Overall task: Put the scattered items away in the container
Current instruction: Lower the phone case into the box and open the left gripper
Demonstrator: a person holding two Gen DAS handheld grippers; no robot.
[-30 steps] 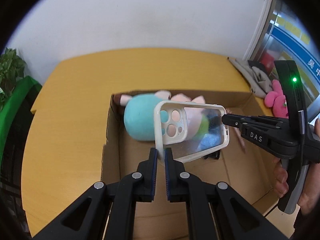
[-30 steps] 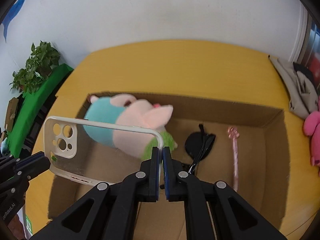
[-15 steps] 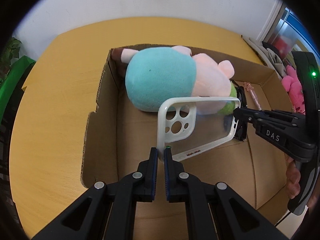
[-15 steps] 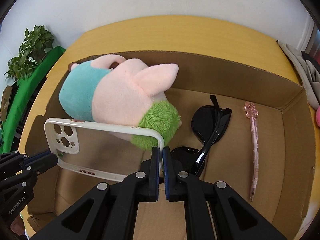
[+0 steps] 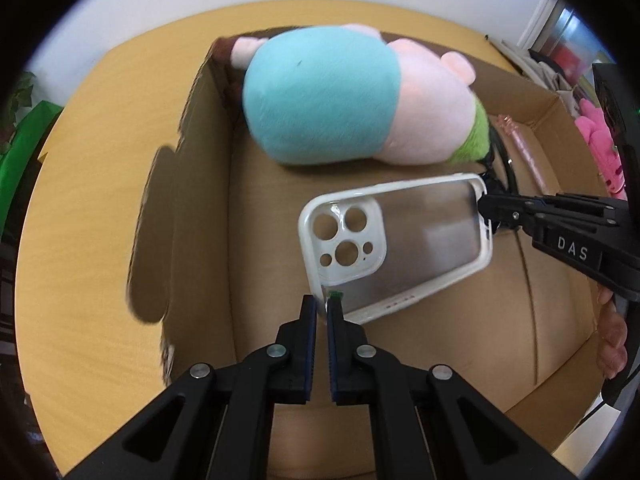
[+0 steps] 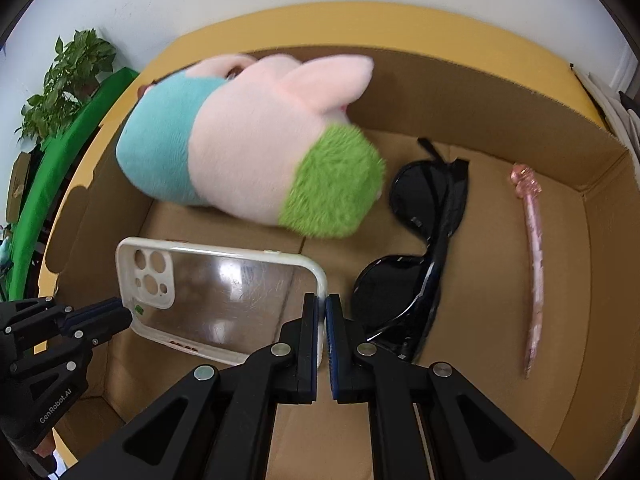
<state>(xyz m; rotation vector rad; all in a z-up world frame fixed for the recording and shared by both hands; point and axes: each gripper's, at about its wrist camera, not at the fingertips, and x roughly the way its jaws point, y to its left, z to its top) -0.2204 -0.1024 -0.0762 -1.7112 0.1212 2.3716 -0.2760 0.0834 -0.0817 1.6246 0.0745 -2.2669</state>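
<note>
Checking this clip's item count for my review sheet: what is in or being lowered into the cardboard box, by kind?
Plush toy: 1
Sunglasses: 1
Pink pen: 1
Clear phone case, gripped at either end by the left gripper and the right gripper, above the floor of the cardboard box: 1
Total: 4

Phone case (image 6: 216, 292) before plush toy (image 6: 248, 148) in box (image 6: 480, 92).
</note>
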